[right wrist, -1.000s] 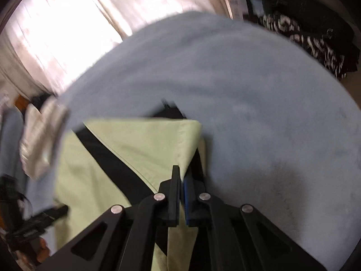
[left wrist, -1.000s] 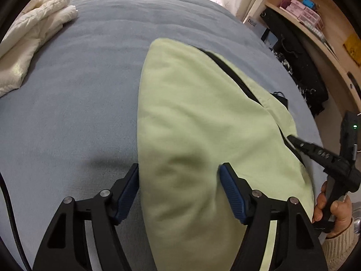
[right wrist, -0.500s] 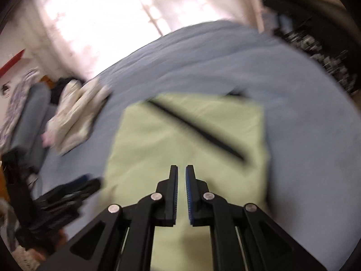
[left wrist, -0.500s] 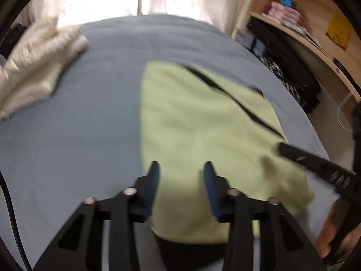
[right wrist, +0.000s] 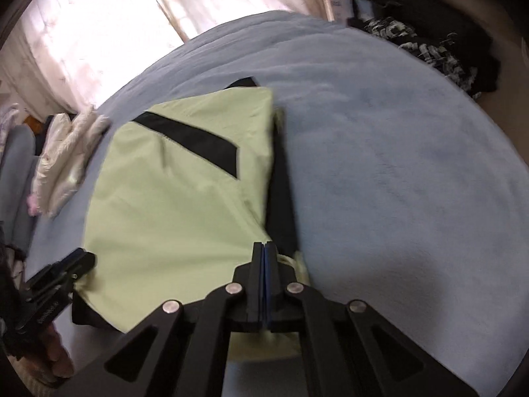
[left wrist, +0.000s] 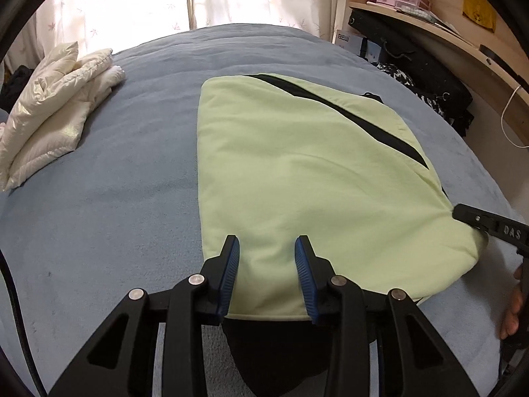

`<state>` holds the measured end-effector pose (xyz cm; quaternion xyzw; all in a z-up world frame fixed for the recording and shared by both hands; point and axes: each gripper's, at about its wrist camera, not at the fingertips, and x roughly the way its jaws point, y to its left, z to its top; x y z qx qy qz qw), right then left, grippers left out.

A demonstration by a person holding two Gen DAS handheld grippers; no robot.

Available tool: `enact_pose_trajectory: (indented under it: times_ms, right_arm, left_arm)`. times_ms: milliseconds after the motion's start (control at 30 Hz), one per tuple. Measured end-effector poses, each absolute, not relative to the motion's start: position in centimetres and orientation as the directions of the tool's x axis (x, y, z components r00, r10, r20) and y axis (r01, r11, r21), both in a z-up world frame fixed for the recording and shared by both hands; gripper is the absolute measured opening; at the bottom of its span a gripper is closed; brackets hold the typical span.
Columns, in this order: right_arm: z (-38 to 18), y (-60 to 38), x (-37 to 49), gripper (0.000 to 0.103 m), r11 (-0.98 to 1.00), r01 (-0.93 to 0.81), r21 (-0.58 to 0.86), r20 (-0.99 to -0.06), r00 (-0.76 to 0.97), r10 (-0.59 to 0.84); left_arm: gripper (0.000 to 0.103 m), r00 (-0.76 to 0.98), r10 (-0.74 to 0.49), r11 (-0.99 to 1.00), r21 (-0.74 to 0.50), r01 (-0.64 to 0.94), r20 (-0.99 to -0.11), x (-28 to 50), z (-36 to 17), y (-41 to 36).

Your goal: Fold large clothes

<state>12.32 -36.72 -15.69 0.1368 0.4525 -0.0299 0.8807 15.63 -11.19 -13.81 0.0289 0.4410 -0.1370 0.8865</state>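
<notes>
On the far left of the blue-grey fleece bed cover (left wrist: 132, 198) lies a folded cream quilted garment (left wrist: 49, 109), well apart from the work.

Next, left gripper (left wrist: 267, 240): fingers partly spread and just narrowed in, hovering over the near hem. The cloth lies beneath the gap. The pads do not press on it, so no grip yet.

Centre: pale green garment with a diagonal black band (left wrist: 314, 172) lies flat on the bed cover as a rough rectangle, long axis running away from the grippers. A black inner layer (left wrist: 264, 340) shows below the near hem, and a black strip also runs along the right edge in the right wrist view.

Right: right gripper (right wrist: 263, 248), fingers pressed together at the near right corner. Puckers in the cloth converge on its tip in the left wrist view, so I judge that it pinches the green edge. The right wrist view is blurred.

Far right: dark patterned clothes (left wrist: 429, 99) piled under a wooden shelf (left wrist: 429, 29), off the bed.

Judgement on the step in hand: secure both near corners for the next fold away from the body.
1. Shift the left gripper to the near left corner; it now sits mid-hem.
2. Catch green and black layers together, or the lining trails.
3. Lift both corners evenly and keep the hem taut between the 2 grippers.
4. Lay the hem square on the far edge.
</notes>
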Motion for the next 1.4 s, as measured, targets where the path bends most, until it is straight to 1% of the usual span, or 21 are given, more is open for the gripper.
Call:
enact_pose_trajectory:
  times_ms: [33,133,200,267,333,400,467,600,633,667,700,767,800,867,1000,1200,1267,1300,1367,1400]
  right_arm:
    - [-15.6,-36.6,12.3,0.003,0.962,0.177,0.207,-0.807,0.587,0.065]
    - [-14.7,-35.7,12.0,0.003,0.947,0.196,0.256,-0.800,0.592,0.094]
    - [-13.8,-35.1,11.7,0.004,0.930,0.185,0.316,-0.783,0.605,0.146]
    - [-12.8,-33.8,11.0,0.007,0.929,0.151,0.338,-0.768,0.614,0.179]
    - [-12.4,-32.0,10.6,0.018,0.933,0.109,0.344,-0.765,0.609,0.211]
    - [-12.7,-30.5,10.4,0.023,0.933,0.069,0.354,-0.770,0.587,0.249]
    - [-13.5,-29.2,10.1,0.023,0.937,0.042,0.346,-0.783,0.564,0.263]
    - [-14.8,-29.4,10.0,0.023,0.947,0.075,0.312,-0.807,0.547,0.222]
    - [-14.9,-29.9,10.0,0.023,0.953,0.104,0.285,-0.816,0.548,0.184]
    - [-15.0,-30.8,9.8,0.023,0.959,0.148,0.242,-0.826,0.550,0.124]
    - [-15.0,-31.6,9.7,0.023,0.956,0.171,0.239,-0.825,0.555,0.107]
    - [-14.9,-33.3,9.1,0.023,0.931,0.192,0.309,-0.809,0.568,0.152]
    - [-14.8,-33.5,8.8,0.023,0.929,0.200,0.313,-0.808,0.569,0.149]
    - [-14.6,-33.8,8.3,0.023,0.933,0.213,0.289,-0.812,0.570,0.122]
    - [-14.5,-33.7,7.5,0.023,0.927,0.232,0.296,-0.813,0.570,0.117]
    - [-14.5,-33.7,6.5,0.023,0.918,0.250,0.307,-0.818,0.562,0.121]
    - [-14.5,-33.8,6.2,0.023,0.914,0.257,0.315,-0.821,0.556,0.127]
    - [-14.5,-33.9,6.1,0.025,0.913,0.262,0.314,-0.825,0.552,0.125]
    - [-14.3,-34.0,5.8,0.035,0.912,0.269,0.310,-0.831,0.542,0.123]
    - [-14.2,-34.0,5.7,0.042,0.912,0.268,0.311,-0.832,0.540,0.125]
  left_arm:
    - [0.035,0.570,-0.218,0.962,-0.077,0.261,-0.792,15.6,-13.7,-11.1]
    - [0.035,0.550,-0.225,0.965,-0.108,0.237,-0.804,15.6,-13.1,-10.7]
    - [0.036,0.535,-0.234,0.966,-0.132,0.223,-0.812,15.1,-12.5,-10.3]
    - [0.036,0.529,-0.256,0.961,-0.156,0.227,-0.809,14.4,-11.9,-10.1]
    - [0.036,0.528,-0.265,0.958,-0.159,0.237,-0.807,13.3,-11.4,-10.0]
    - [0.036,0.511,-0.269,0.956,-0.162,0.246,-0.816,12.4,-11.5,-10.2]
    - [0.036,0.519,-0.252,0.959,-0.139,0.247,-0.817,11.6,-11.8,-10.4]
    - [0.037,0.546,-0.195,0.963,-0.053,0.265,-0.815,10.8,-12.5,-10.9]
    - [0.041,0.545,-0.183,0.965,-0.043,0.260,-0.818,10.8,-12.6,-10.7]
    - [0.046,0.531,-0.181,0.967,-0.053,0.248,-0.828,11.1,-12.9,-10.4]
    - [0.046,0.515,-0.196,0.968,-0.081,0.237,-0.834,11.2,-13.1,-10.0]
    - [0.046,0.502,-0.222,0.968,-0.125,0.218,-0.836,11.4,-13.1,-9.3]
    - [0.046,0.501,-0.224,0.968,-0.131,0.213,-0.836,11.4,-13.1,-9.2]
    - [0.046,0.506,-0.209,0.970,-0.113,0.215,-0.837,11.2,-13.0,-9.3]
    - [0.046,0.514,-0.189,0.972,-0.086,0.218,-0.837,10.8,-12.6,-9.6]
    - [0.046,0.507,-0.184,0.974,-0.088,0.207,-0.842,10.3,-12.2,-9.2]
    - [0.049,0.498,-0.188,0.974,-0.095,0.207,-0.846,10.1,-12.1,-9.1]
    - [0.051,0.496,-0.190,0.974,-0.097,0.207,-0.848,10.0,-12.0,-9.0]
    - [0.063,0.487,-0.200,0.971,-0.107,0.212,-0.850,9.8,-11.8,-8.9]
    - [0.065,0.485,-0.205,0.970,-0.111,0.217,-0.850,9.7,-11.7,-8.9]
